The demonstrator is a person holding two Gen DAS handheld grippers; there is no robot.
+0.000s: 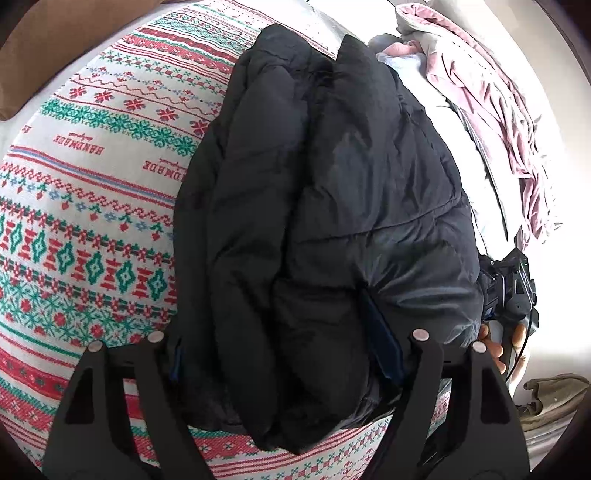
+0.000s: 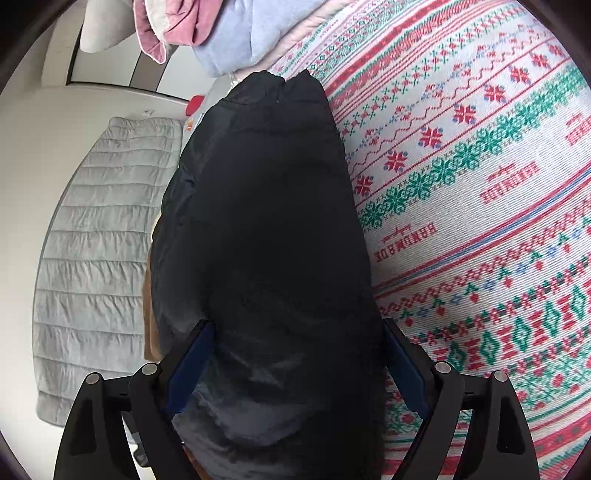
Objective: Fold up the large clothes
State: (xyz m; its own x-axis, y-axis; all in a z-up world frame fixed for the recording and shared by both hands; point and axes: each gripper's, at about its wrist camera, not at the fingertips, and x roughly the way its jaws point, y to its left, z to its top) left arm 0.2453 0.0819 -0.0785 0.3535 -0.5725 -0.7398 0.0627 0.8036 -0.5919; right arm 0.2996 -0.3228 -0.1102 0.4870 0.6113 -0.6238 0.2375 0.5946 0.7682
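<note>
Two grippers work one bulky black quilted puffer jacket (image 1: 332, 206), which lies folded lengthwise into a long bundle on a bed under a red, green and white knit-pattern blanket (image 1: 92, 192). The jacket's near end sits right between the fingers of both grippers and runs away from them toward the far side of the bed.

Left gripper (image 1: 284, 347): fingers spread wide, straddling the near end. One blue pad (image 1: 384, 350) lies against the fabric, the other side is partly buried in a fold. Whether they actually squeeze cannot be told; it looks like a loose bracket.

Right gripper (image 2: 295, 365): fingers also wide, blue pads (image 2: 192, 362) touching both flanks of the bundle. It looks like a broad hold on the jacket's edge, though the pressure is unclear. In the left wrist view the person's hand (image 1: 495, 347) grips the right tool's handle just beyond the jacket's right flank.

Beyond the right fingers to the left, off the bed, lies a grey quilted pad (image 2: 99, 240). Ahead of the fingers sits a pile of pink and pale-blue clothes (image 2: 221, 33).

Risks, as judgement: the slippery, puffy shell may spring open once lifted, because padding resists creasing. A wide, shallow hold could catch only the top layer, so lower layers drag and the fold unrolls. The right flank is near the bed edge, so a push could send it over the side.
</note>
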